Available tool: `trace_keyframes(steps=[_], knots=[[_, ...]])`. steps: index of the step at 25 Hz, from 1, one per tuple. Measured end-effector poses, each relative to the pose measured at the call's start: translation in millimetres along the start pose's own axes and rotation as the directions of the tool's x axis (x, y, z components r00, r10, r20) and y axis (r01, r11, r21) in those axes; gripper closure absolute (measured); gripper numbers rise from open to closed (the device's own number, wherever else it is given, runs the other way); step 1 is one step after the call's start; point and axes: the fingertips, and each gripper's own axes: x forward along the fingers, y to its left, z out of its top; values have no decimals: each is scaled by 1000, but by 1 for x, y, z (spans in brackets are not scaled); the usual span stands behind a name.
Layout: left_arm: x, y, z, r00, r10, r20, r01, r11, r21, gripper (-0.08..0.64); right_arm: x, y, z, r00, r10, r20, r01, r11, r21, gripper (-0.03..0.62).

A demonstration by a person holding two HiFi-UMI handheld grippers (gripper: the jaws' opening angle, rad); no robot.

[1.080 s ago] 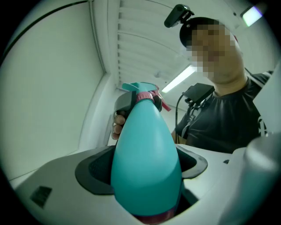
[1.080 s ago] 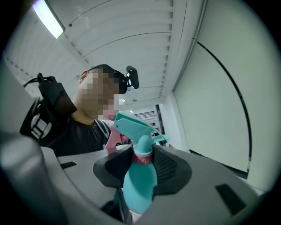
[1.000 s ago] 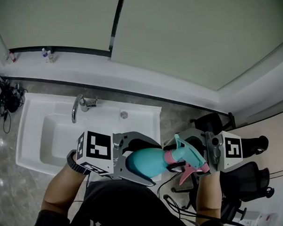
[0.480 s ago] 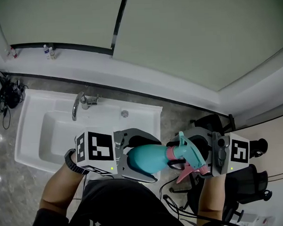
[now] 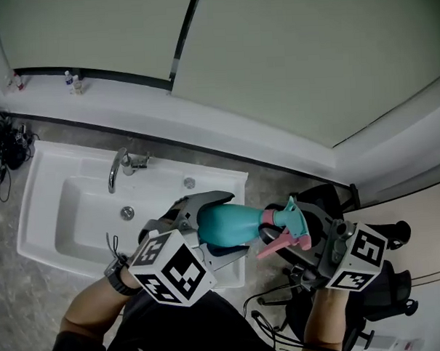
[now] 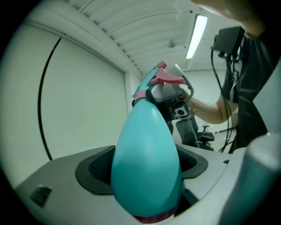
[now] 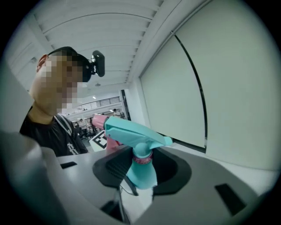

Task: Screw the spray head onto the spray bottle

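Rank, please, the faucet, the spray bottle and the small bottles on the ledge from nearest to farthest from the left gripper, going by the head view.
1. The spray bottle, clamped between the jaws of the left gripper.
2. The faucet, at the back of the sink, up and left of the gripper.
3. The small bottles, on the far ledge, top left.
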Motion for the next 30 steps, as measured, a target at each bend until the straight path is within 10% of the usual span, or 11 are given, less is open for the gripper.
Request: trace_keyframes(steps=[7, 15, 24, 30], knots=[[22, 34, -35, 919, 394, -30, -385, 911, 148, 156, 12, -40, -30, 964, -210, -165, 234, 961, 145, 451], [31, 19, -17, 952, 233, 196, -226, 972, -60, 156, 13, -28, -23, 926, -273, -262, 273, 961, -38, 449], [17, 11, 7, 934, 63, 351, -19, 992, -126, 156, 1, 17, -14, 937, -104, -334, 45, 983, -180, 376], [5, -15, 23, 898, -130, 420, 174, 983, -67, 156, -51, 42, 28, 937, -66, -342, -127, 850, -512, 377]])
